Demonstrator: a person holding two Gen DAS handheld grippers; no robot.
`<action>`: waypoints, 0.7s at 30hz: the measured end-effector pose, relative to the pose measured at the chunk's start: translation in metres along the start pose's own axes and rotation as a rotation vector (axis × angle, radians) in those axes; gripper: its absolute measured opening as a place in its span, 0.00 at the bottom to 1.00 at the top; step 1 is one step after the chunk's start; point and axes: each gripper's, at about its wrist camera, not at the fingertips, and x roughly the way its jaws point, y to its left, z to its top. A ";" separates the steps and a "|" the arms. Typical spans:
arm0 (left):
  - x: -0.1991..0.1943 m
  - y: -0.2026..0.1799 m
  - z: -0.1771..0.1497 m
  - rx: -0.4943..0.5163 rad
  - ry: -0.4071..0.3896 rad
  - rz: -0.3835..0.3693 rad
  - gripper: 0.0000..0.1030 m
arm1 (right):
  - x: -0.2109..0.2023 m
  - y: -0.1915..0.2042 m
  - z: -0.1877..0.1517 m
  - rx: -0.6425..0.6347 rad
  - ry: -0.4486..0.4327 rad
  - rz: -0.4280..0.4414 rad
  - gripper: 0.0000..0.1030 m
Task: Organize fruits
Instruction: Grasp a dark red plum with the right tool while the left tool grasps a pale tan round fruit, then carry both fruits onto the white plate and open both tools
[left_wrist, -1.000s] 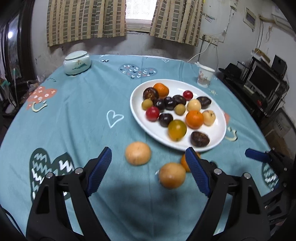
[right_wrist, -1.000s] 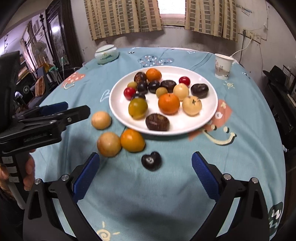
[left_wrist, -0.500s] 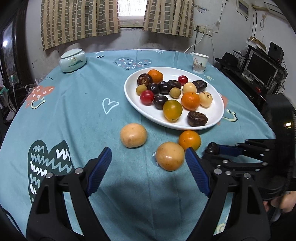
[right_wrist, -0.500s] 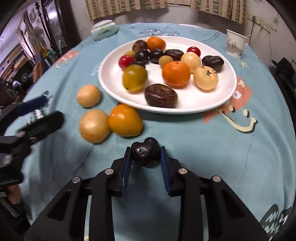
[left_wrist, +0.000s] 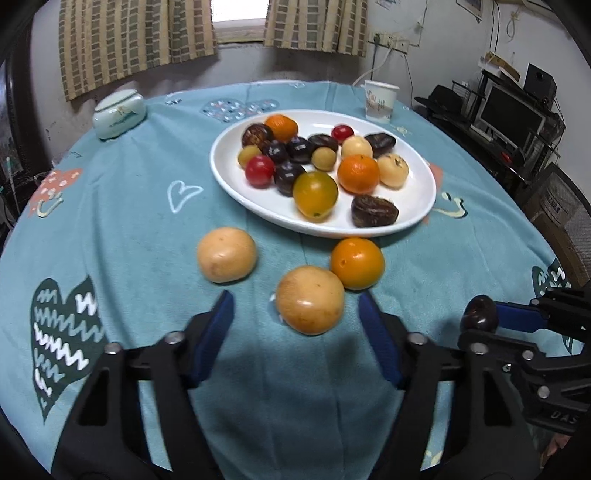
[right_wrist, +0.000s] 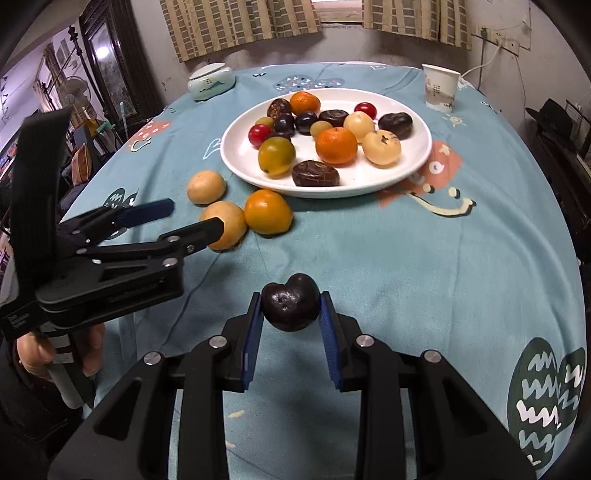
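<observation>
Black right tongs (right_wrist: 290, 314) — downward-tilted

Between the left gripper (left_wrist: 295, 317) and the white plate (left_wrist: 236, 184) three loose fruits block the straight path: a tan fruit (left_wrist: 309, 299) between the closing jaws, not yet pressed, an orange fruit (left_wrist: 357, 263) touching it and just beside the plate's rim, and a second tan fruit (left_wrist: 226, 259) apart on the left. The right gripper (right_wrist: 290, 310), its jaws clamped on a dark heart-shaped fruit (right_wrist: 290, 307), faces bare table (right_wrist: 369, 240) up to the plate's near rim. The plate is crowded at the back, open along its near edge; a paper cup (right_wrist: 440, 87) and a lidded ceramic jar (right_wrist: 211, 81) stand well beyond.
</observation>
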 end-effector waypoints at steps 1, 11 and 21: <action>0.004 0.000 0.000 -0.001 0.010 -0.004 0.53 | 0.000 -0.001 0.000 0.003 -0.001 0.001 0.30; 0.033 -0.007 0.002 0.018 0.052 -0.010 0.45 | -0.004 0.000 0.002 0.009 -0.014 0.012 0.30; 0.006 -0.013 -0.003 0.030 0.013 -0.013 0.44 | -0.009 0.002 0.004 0.011 -0.027 0.019 0.30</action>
